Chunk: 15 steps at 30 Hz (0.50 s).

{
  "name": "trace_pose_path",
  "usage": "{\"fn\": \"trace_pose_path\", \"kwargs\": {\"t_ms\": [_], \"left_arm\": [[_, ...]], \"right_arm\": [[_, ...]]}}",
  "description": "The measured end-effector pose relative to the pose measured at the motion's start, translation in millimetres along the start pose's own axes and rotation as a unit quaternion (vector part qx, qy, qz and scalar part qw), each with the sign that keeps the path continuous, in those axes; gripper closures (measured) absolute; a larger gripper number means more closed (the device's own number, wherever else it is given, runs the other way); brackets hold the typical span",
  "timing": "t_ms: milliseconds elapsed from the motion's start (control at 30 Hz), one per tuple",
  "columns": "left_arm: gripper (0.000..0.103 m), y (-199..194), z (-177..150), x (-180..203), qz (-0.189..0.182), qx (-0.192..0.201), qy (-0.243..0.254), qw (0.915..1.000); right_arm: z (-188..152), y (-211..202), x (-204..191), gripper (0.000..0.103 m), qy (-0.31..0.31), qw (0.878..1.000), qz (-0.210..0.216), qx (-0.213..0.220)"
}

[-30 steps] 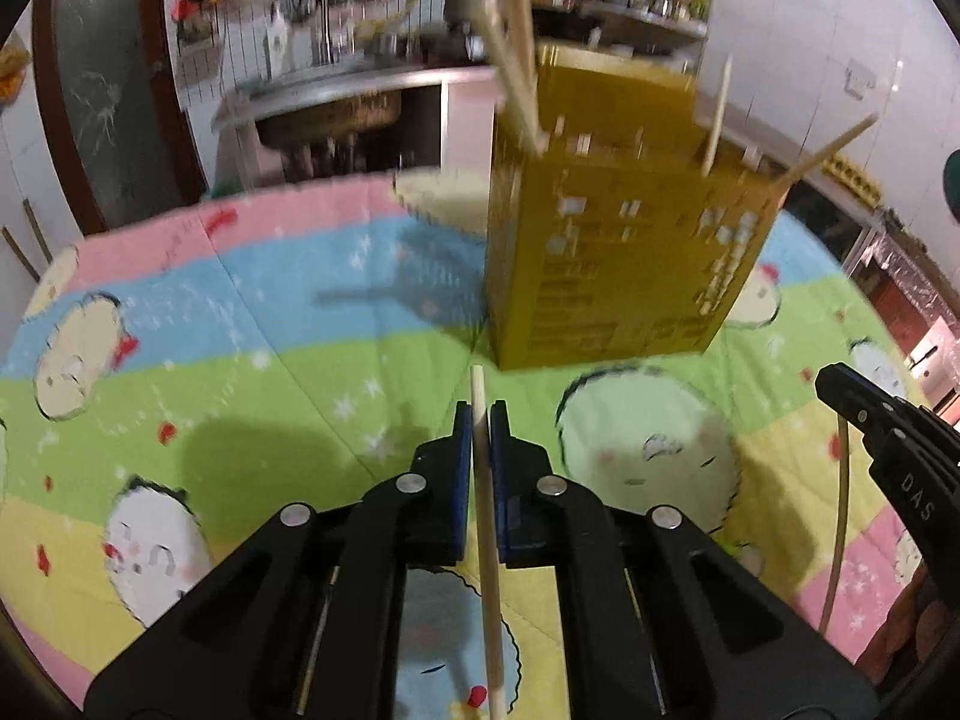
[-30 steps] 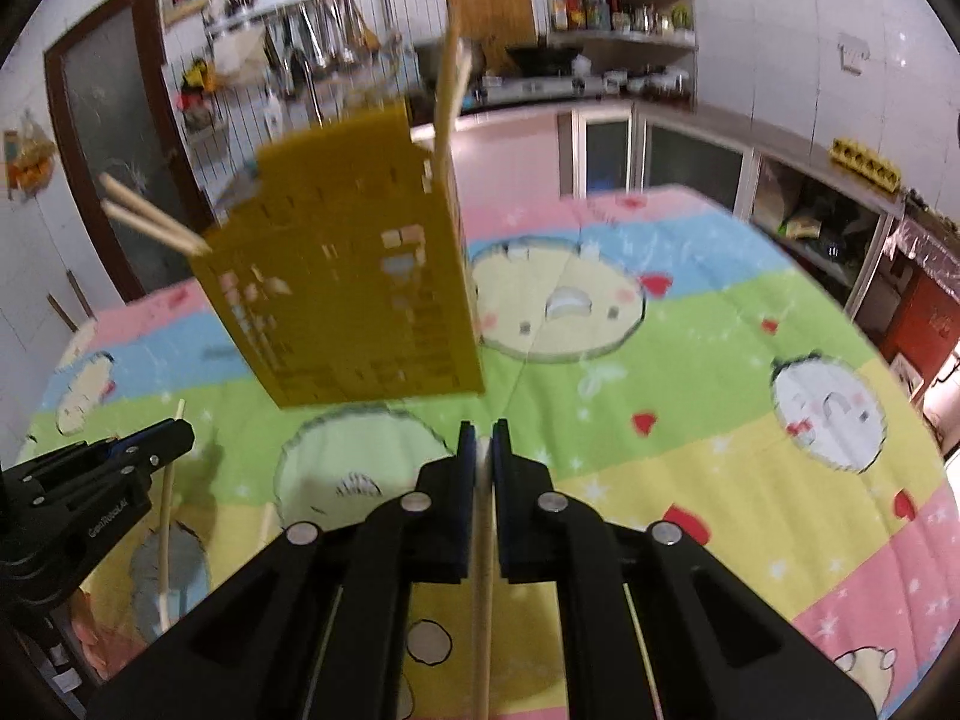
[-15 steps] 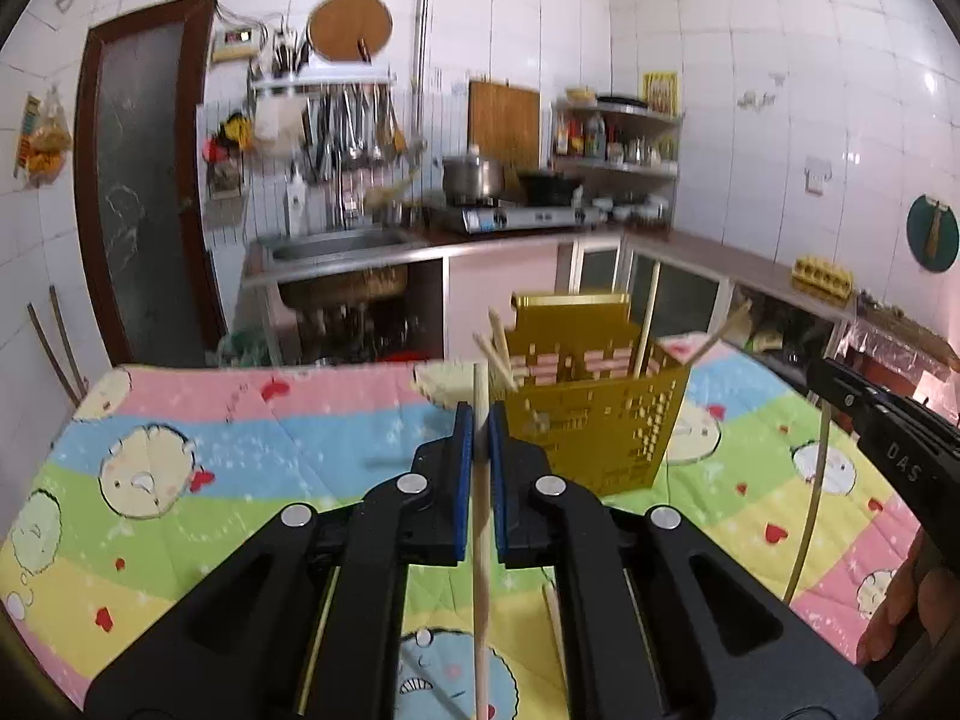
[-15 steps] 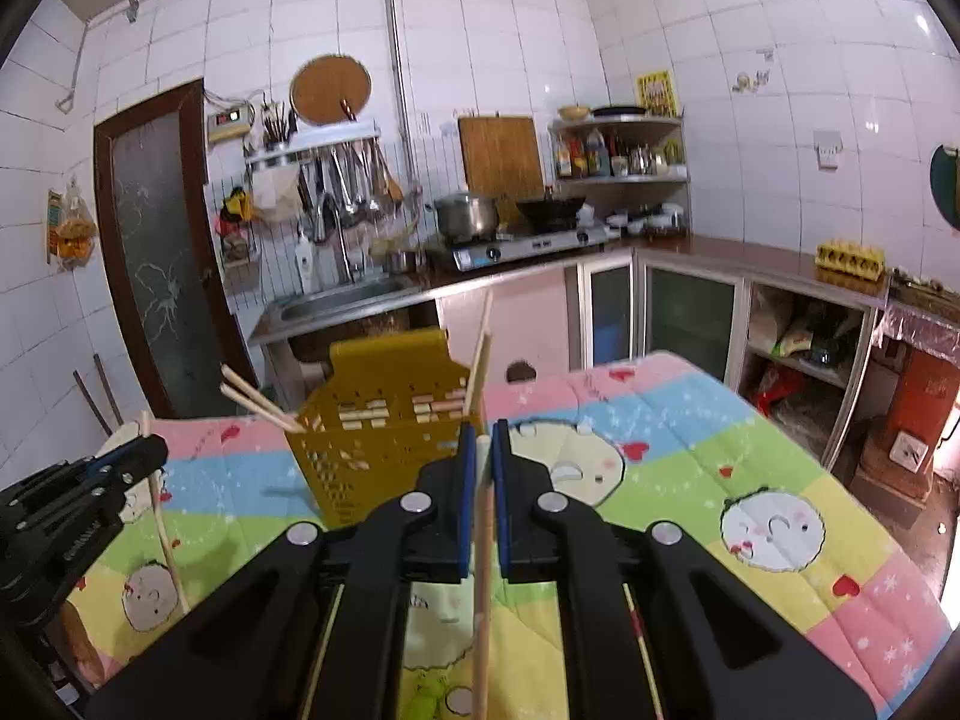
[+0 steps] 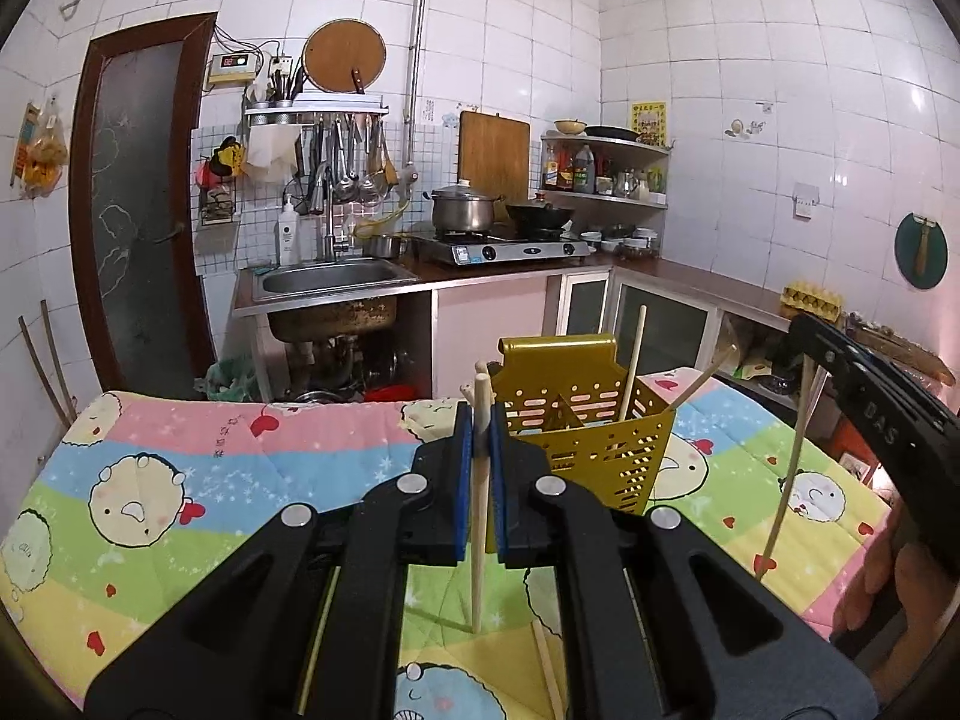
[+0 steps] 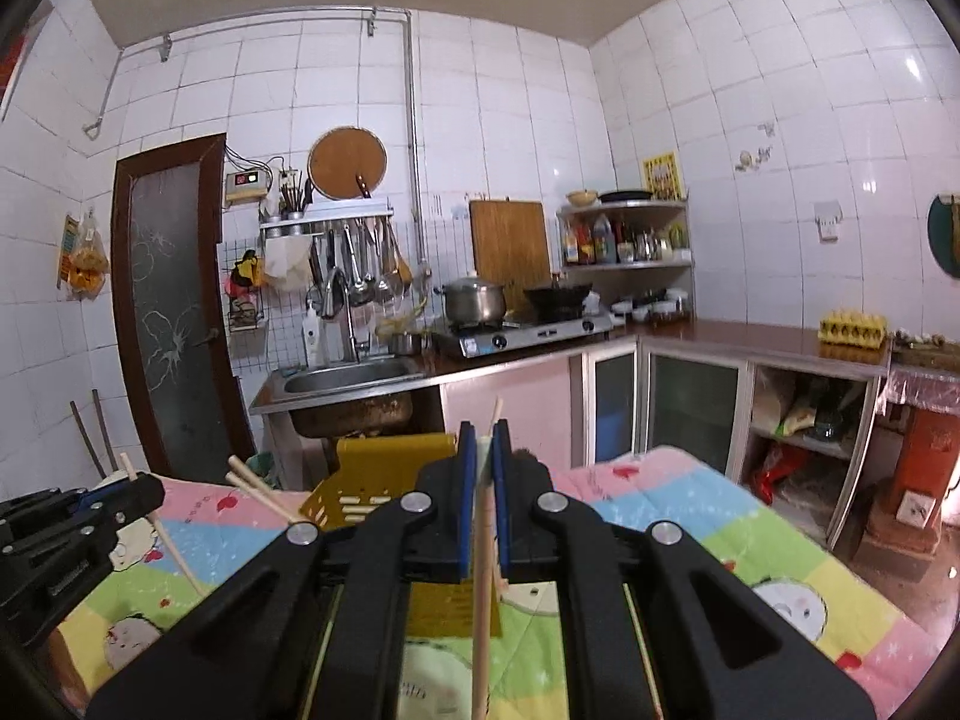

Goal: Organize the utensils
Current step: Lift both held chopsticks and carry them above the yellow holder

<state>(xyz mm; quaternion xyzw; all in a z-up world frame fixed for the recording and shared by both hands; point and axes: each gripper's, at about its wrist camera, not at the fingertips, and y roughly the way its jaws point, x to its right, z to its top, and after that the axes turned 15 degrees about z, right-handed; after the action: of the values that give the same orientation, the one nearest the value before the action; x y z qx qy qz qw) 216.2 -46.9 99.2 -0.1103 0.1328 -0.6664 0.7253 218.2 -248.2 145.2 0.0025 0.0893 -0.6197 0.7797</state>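
each gripper pinches one upright chopstick above the quilted table

left gripper (image 5: 478, 420) clamps a chopstick (image 5: 477, 516); right gripper (image 6: 485, 450) clamps another chopstick (image 6: 482, 606). the yellow holder (image 5: 591, 438) stands beyond both, smaller and lower in view than a second ago.

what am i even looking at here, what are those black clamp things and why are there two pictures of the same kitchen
These are two hand-held tools, not a robot: a person carries one two-finger gripper in each hand, and a fisheye camera on each looks forward along its fingers. That gives two views of one moment.

The left gripper is shut on a wooden chopstick. The right gripper is shut on another chopstick. Each gripper also shows at the edge of the other's view.

Below lies a table covered with a colourful cartoon quilt. On it stands a yellow perforated utensil holder with a few chopsticks already in it, and loose chopsticks lie on the quilt.
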Motion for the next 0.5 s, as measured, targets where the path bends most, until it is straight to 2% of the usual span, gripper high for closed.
{"fn": "trace_pose_path", "kwargs": {"t_ms": [500], "left_arm": [[0.099,7.7,11.2,-5.9,-0.018,0.002,0.0,0.9998]], "right_arm": [[-10.8,23.2,8.2,0.097,0.0,1.0,0.007,0.013]]}}
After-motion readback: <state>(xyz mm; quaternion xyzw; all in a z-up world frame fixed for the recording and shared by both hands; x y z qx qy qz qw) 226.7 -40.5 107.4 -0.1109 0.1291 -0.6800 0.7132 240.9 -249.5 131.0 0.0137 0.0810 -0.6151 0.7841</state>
